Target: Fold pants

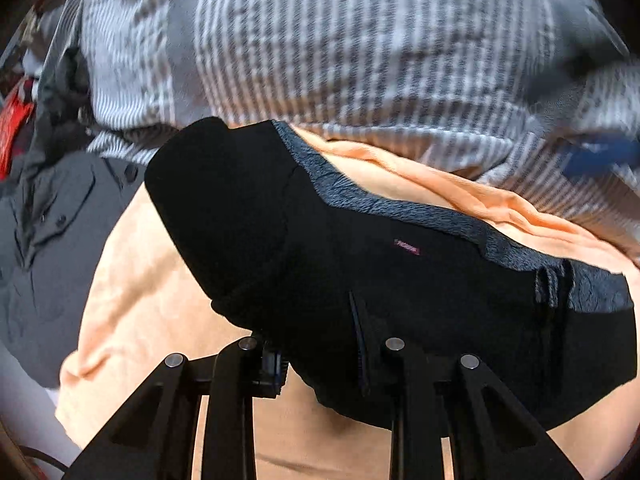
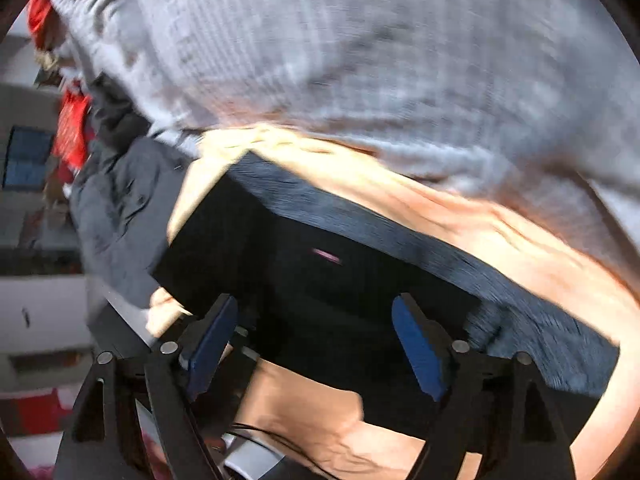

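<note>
Pants (image 1: 360,280) — black with a grey waistband — lie on an orange sheet (image 1: 132,280), beside a striped blanket (image 1: 340,40) and a grey shirt (image 1: 48,216). Left gripper (image 1: 320,356) is clamped on their near edge. Right gripper (image 2: 316,344) hangs over them, its 2 blue pads (image 2: 420,352) apart, holding nothing.

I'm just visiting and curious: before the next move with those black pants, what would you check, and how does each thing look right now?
1. Left gripper closed on the black pants: ok.
2. Right gripper open, nothing pinched between its blue pads: ok.
3. Pants lying on the orange sheet: ok.
4. Grey shirt apart from the pants: ok.
5. Pants folded neatly: cannot tell, right view blurred.
</note>
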`<move>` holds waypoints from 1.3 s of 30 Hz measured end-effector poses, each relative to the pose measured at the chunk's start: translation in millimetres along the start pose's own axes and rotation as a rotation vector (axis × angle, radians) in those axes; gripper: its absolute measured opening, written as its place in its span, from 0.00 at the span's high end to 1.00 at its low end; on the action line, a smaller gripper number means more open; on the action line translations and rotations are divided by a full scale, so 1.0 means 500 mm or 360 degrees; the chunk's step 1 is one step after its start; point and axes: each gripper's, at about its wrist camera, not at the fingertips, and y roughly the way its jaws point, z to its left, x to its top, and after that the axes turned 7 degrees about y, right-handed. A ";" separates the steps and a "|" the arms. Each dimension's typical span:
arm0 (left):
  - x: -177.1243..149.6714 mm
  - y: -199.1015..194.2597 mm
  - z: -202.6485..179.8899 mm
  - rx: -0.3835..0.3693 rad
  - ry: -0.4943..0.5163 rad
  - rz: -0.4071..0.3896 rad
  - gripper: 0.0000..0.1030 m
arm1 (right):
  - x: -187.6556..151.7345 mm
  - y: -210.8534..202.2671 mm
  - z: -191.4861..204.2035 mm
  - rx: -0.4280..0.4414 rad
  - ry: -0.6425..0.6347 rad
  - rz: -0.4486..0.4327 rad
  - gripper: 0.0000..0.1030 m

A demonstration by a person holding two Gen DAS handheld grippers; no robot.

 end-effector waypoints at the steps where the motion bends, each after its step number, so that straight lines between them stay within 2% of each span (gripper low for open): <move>1: 0.000 -0.004 -0.006 0.0003 0.0030 -0.0016 0.73 | 0.017 0.008 0.026 0.0017 -0.0031 0.0036 0.17; 4: 0.002 -0.010 -0.017 0.0011 0.0081 -0.0042 0.73 | 0.059 0.042 0.097 0.0012 -0.0129 0.0143 0.13; 10: 0.000 -0.016 -0.025 0.0040 0.0114 -0.0059 0.73 | 0.098 0.161 0.200 -0.0134 -0.0302 0.0436 0.09; 17: -0.001 -0.020 -0.042 0.0083 0.0191 -0.0092 0.73 | 0.085 0.274 0.215 -0.0311 -0.0424 0.0682 0.09; 18: -0.002 -0.021 -0.044 0.0088 0.0203 -0.0097 0.73 | 0.081 0.275 0.204 -0.0314 -0.0425 0.0675 0.15; 19: -0.002 -0.021 -0.043 0.0089 0.0209 -0.0099 0.73 | 0.078 0.274 0.193 -0.0307 -0.0409 0.0669 0.39; 20: -0.002 -0.020 -0.042 0.0086 0.0210 -0.0086 0.73 | 0.076 0.267 0.179 -0.0304 -0.0386 0.0644 0.51; 21: -0.002 -0.018 -0.041 0.0064 0.0203 -0.0068 0.73 | 0.075 0.250 0.163 -0.0249 -0.0350 0.0599 0.69; 22: -0.002 -0.021 -0.043 0.0056 0.0209 -0.0070 0.73 | 0.073 0.234 0.151 -0.0206 -0.0327 0.0554 0.83; 32: 0.026 -0.130 -0.143 -0.0036 0.0461 -0.0223 0.73 | -0.009 0.008 -0.005 0.0236 -0.0126 0.0098 0.84; 34: 0.034 -0.149 -0.178 -0.0078 0.0523 -0.0238 0.73 | -0.029 -0.035 -0.039 0.0304 -0.0091 0.0015 0.84; 39: 0.048 -0.202 -0.267 -0.0273 0.0666 -0.0213 0.73 | -0.115 -0.129 -0.158 0.0465 0.0083 -0.0184 0.84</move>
